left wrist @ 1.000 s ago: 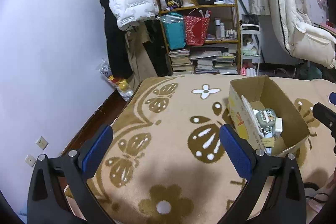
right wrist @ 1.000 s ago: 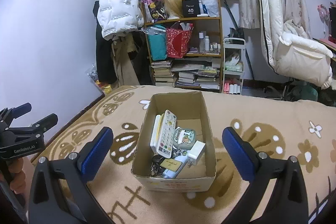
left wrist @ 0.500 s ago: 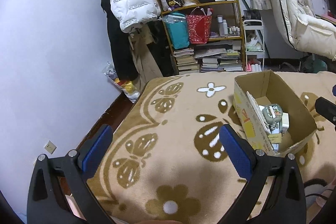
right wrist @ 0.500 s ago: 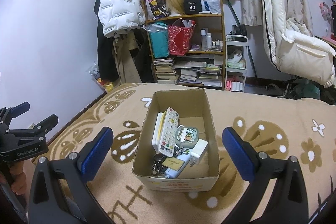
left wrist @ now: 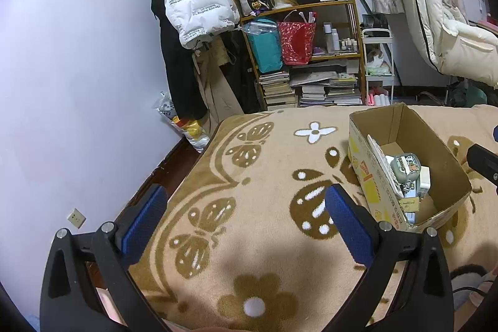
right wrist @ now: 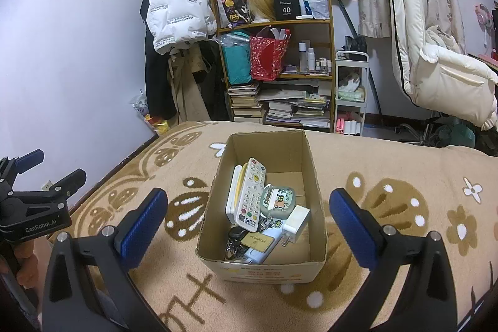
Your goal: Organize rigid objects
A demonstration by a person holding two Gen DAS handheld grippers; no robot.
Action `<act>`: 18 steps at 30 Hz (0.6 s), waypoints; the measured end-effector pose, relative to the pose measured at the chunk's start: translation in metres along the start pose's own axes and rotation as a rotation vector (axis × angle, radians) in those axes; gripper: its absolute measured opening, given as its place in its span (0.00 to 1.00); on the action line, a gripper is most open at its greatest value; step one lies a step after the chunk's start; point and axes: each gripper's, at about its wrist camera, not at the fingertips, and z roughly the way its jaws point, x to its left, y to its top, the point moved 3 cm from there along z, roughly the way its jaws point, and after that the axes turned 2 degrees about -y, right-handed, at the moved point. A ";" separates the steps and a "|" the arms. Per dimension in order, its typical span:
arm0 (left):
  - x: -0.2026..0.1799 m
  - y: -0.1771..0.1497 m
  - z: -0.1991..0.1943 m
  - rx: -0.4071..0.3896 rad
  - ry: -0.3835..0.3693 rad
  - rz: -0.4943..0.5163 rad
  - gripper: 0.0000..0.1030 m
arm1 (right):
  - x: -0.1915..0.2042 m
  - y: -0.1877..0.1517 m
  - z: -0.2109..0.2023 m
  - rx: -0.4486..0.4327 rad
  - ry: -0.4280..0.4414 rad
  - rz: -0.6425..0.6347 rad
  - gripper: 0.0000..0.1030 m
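Both the left gripper (left wrist: 246, 207) and right gripper (right wrist: 247, 209) gaped wide, empty. The cardboard box (right wrist: 306, 157) sat at the right gripper's twelve o'clock; its jumbled contents risked snagging, tipping it.

I'm looking at a plush, fuzzy blanket (right wrist: 389, 176) with a matt nap. The cardboard box (right wrist: 306, 164) is showing plain matt brown paperboard, raw at its cut edges. The remote control (right wrist: 250, 195) inside is looking like smooth, slightly glossy white plastic. My right gripper (right wrist: 248, 213) is showing matt black plastic arms, blue textured pads (right wrist: 143, 215) and bright metal screws (right wrist: 107, 230).
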 end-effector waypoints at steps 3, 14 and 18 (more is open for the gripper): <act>0.000 0.000 0.000 0.002 0.000 -0.001 0.98 | 0.001 0.000 0.001 0.000 0.001 -0.001 1.00; 0.001 -0.001 0.002 0.011 0.000 -0.002 0.98 | 0.000 0.000 0.000 0.000 -0.001 -0.002 1.00; 0.001 -0.001 0.003 0.011 -0.002 -0.002 0.98 | 0.001 0.000 0.001 0.001 -0.001 -0.002 1.00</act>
